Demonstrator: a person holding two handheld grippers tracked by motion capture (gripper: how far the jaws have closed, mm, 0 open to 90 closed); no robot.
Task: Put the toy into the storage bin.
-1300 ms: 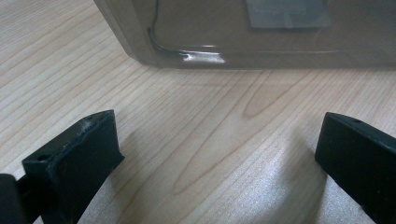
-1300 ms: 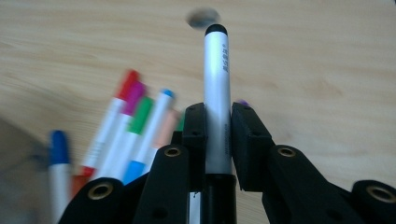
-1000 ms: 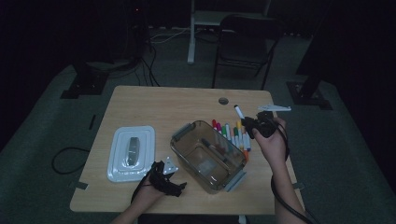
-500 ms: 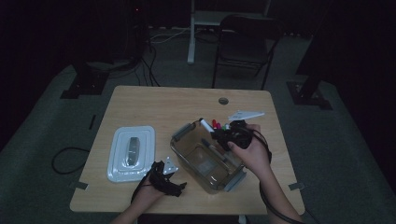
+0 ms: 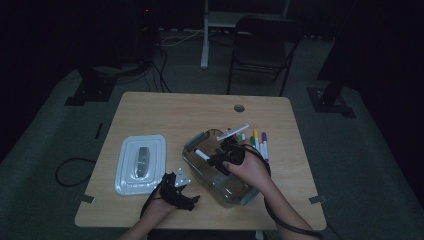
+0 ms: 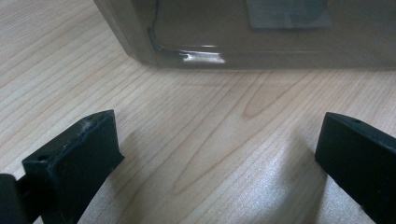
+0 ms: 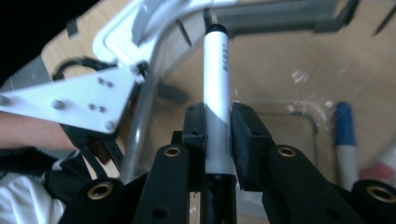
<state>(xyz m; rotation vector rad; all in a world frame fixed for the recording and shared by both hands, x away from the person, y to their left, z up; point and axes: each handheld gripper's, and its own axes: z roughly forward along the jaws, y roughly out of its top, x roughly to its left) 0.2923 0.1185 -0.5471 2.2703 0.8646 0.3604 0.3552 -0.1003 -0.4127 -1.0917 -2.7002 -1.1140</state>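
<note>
Far left on the table (image 5: pixel 150 107): a white lid (image 5: pixel 140 163) lies flat w/ a dark grey handle in its middle, well apart from the work.

Next, near the table's front edge, the left gripper (image 5: pixel 178 186) rests low, held by the person's left hand (image 5: pixel 159 202). In the left gripper view its jaws stand spread wide w/ bare wood between them, nothing pinched, and the wall of the clear container (image 6: pixel 243 42) sits just ahead, not touching either jaw.

Center: the clear container (image 5: pixel 197 155), a rectangular see-through bin, sits slightly angled on the table. The right gripper (image 5: pixel 214 160) hangs over it, held by the right hand (image 5: pixel 250 170). Its jaws are pressed on a white marker (image 5: pixel 202 155), pinching the barrel (image 7: pixel 218 112) approx. mid-length; the dark cap end points away from the hand toward the bin's left rim. The marker is above the bin's inside, and prob. not touching the floor of it, though the high view is too dim to be sure. The right gripper view also shows a blue marker (image 7: pixel 345 140) lying in the bin.

Right of the bin: a row of colored markers (image 5: pixel 257 142) lies on the wood, side by side, just beside the container's right edge.
</note>
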